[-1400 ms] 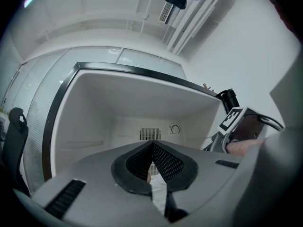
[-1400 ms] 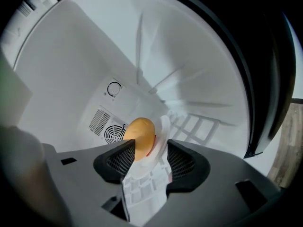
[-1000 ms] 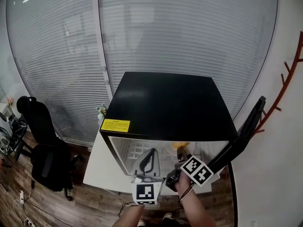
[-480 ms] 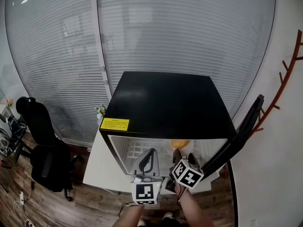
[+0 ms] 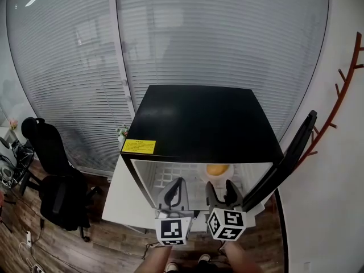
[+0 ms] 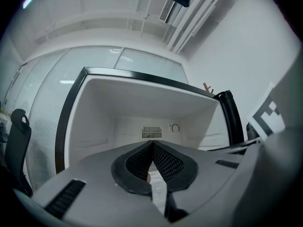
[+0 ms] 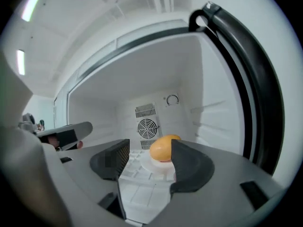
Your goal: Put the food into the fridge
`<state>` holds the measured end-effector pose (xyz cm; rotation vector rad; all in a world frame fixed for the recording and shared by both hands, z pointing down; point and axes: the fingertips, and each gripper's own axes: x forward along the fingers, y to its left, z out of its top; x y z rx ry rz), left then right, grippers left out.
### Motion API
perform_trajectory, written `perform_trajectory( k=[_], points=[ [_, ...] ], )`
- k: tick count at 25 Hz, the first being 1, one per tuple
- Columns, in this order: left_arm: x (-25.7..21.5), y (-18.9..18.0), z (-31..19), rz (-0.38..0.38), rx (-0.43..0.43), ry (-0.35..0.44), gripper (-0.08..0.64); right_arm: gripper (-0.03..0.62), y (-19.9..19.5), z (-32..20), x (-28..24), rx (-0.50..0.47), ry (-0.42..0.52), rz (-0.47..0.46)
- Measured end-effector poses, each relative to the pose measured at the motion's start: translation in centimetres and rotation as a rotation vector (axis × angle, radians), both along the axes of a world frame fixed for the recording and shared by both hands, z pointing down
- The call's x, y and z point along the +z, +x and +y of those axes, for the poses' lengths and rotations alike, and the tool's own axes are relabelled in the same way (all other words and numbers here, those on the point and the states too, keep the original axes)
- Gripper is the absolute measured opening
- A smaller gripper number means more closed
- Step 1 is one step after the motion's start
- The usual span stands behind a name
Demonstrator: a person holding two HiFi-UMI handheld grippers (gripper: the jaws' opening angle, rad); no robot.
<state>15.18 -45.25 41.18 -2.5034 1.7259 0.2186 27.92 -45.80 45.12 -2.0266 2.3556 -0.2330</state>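
A black mini fridge [image 5: 199, 118] stands with its door [image 5: 290, 158] swung open to the right. Inside, an orange round food [image 5: 216, 169] sits on a white plate [image 7: 158, 167] on the wire shelf. My right gripper [image 5: 221, 191] is at the fridge mouth, open, with nothing between its pads. In the right gripper view the orange food [image 7: 162, 148] lies beyond the right gripper [image 7: 147, 155], apart from it. My left gripper [image 5: 177, 185] hovers beside it on the left, shut. In its own view the left gripper [image 6: 152, 145] has its pads meeting at the tip.
The fridge rests on a white table [image 5: 122, 192]. A black office chair [image 5: 48, 169] stands at the left on the wooden floor [image 5: 34, 249]. Window blinds [image 5: 170, 38] fill the back. A reddish coat rack [image 5: 341, 84] hangs on the right wall.
My right gripper has drawn back from the orange food toward the fridge mouth, and its jaws stand wider. The food stays on the plate. My left gripper has barely moved.
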Motion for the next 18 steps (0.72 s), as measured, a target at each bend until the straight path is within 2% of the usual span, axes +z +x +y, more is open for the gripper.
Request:
perform_trajectory(
  k=[4,8,12,14,18],
  points=[
    [0.2,0.0,0.8,-0.018,0.007,-0.008,0.026,0.285,-0.6,2.2,-2.7,-0.045,0.137,0.042],
    [0.2,-0.2,1.7,-0.012,0.011,-0.011,0.025,0.28,-0.6,4.2,-4.3,-0.051,0.248,0.08],
    [0.2,-0.3,2.8,-0.002,0.017,-0.021,0.026,0.19,0.0,5.6,-5.0,-0.048,0.299,0.066],
    [0.4,-0.3,3.1,-0.012,0.015,-0.028,0.026,0.168,0.1,6.0,-5.1,-0.048,0.307,0.078],
    [1.0,-0.4,3.6,-0.026,0.016,-0.031,0.025,0.084,0.4,6.6,-5.1,-0.037,0.308,0.081]
  ],
)
